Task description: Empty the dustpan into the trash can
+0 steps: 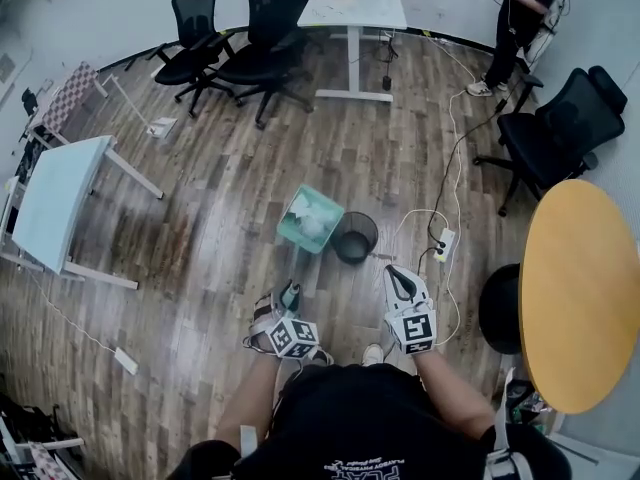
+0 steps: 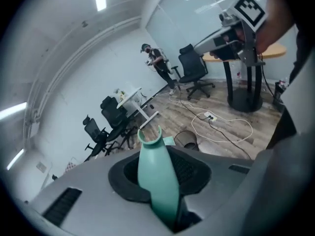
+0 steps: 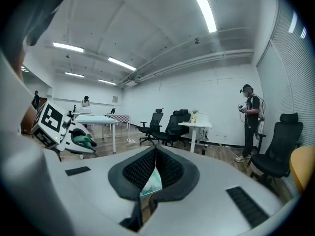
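Observation:
In the head view the green dustpan hangs tilted just left of the round black trash can, with pale litter showing in its tray. Its long green handle runs back between the jaws of my left gripper, which is shut on it. The left gripper view shows the can on the floor beyond the handle's forked end. My right gripper hovers to the right of the can, shut with nothing held. Its pads meet, and a sliver of the dustpan shows through the gap below them.
A white power strip and looping cables lie on the wood floor right of the can. A round yellow table stands at the right, and black office chairs and white desks further off. A person stands at the far end.

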Demonstrator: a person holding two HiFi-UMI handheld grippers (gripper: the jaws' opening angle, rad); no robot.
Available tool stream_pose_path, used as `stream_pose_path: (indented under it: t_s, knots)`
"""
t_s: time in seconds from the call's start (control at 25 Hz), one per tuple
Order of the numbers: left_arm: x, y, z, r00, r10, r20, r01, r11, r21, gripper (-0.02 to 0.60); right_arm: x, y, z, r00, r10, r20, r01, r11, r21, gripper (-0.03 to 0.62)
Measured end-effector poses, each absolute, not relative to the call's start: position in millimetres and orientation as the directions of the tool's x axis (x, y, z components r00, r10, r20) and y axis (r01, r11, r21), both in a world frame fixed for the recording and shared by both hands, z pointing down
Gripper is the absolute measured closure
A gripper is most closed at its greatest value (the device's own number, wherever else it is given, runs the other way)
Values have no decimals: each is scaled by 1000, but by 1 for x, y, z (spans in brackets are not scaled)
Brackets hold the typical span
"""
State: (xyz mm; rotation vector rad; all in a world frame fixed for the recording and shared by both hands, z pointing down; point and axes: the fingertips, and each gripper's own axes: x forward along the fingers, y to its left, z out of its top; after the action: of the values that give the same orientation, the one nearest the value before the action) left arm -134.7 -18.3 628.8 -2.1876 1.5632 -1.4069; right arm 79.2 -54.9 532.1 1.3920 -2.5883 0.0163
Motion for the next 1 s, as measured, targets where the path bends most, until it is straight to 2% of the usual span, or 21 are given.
stream_pose_path:
  t_s: [0.4, 0.76, 1.0]
  knots:
    - [-90, -18, 647, 52, -787, 615, -502, -553, -666, 479, 115, -32, 525, -525, -836, 160, -837, 541, 78, 570]
    - [-60, -19, 658, 57, -786, 616, -277, -605, -746, 476, 130, -26, 526, -535, -830, 157, -832, 550, 73, 570]
    - [-44, -9, 672, 82, -741, 666, -73, -671, -738, 477, 135, -24, 528, -534, -831, 157, -833, 549, 70, 571]
